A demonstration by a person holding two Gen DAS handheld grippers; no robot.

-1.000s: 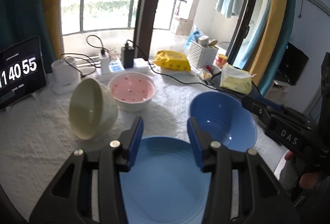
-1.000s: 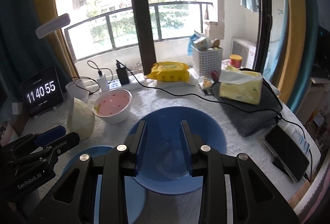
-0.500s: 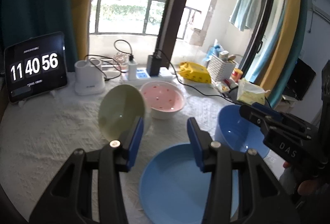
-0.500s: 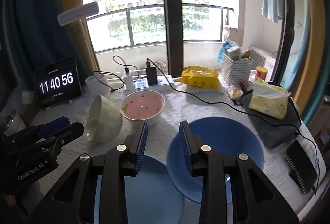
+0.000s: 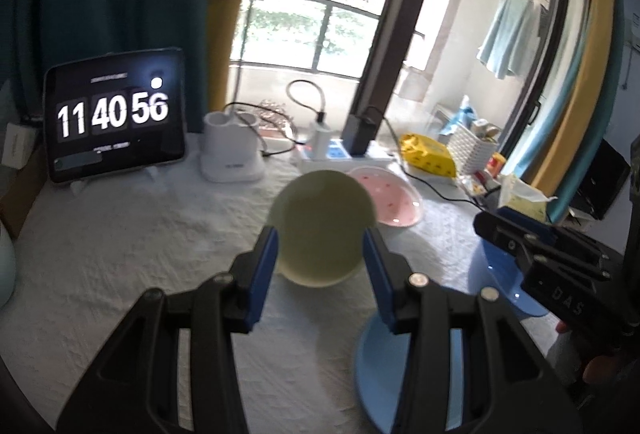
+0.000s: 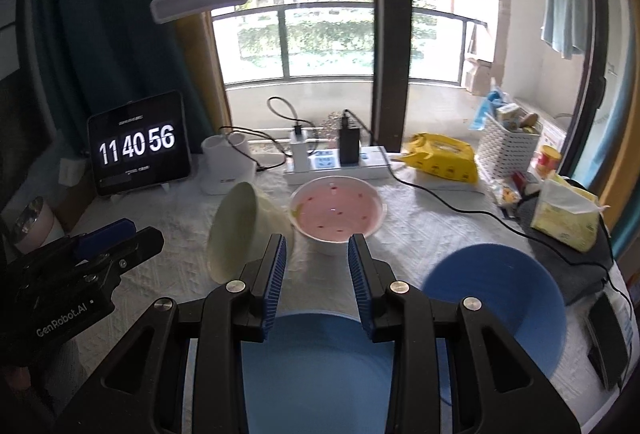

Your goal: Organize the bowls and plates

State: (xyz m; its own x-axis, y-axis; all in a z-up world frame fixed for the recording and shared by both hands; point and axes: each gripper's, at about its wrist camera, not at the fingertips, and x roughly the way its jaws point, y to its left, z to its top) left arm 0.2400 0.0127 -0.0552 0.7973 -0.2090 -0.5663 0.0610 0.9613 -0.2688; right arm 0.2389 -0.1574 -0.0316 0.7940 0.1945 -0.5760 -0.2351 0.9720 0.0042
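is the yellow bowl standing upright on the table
No, the yellow bowl lies tipped on its side beside the pink bowl, its mouth facing sideways.

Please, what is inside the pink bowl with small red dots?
The pink dotted bowl looks empty: only its red-dotted bottom shows. The tipped pale yellow bowl beside it covers nothing of the inside.

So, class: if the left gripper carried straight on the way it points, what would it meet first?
Most likely the pale green bowl, lying on its side right between and ahead of the left gripper's open fingers. Depth is unclear; nothing nearer shows.
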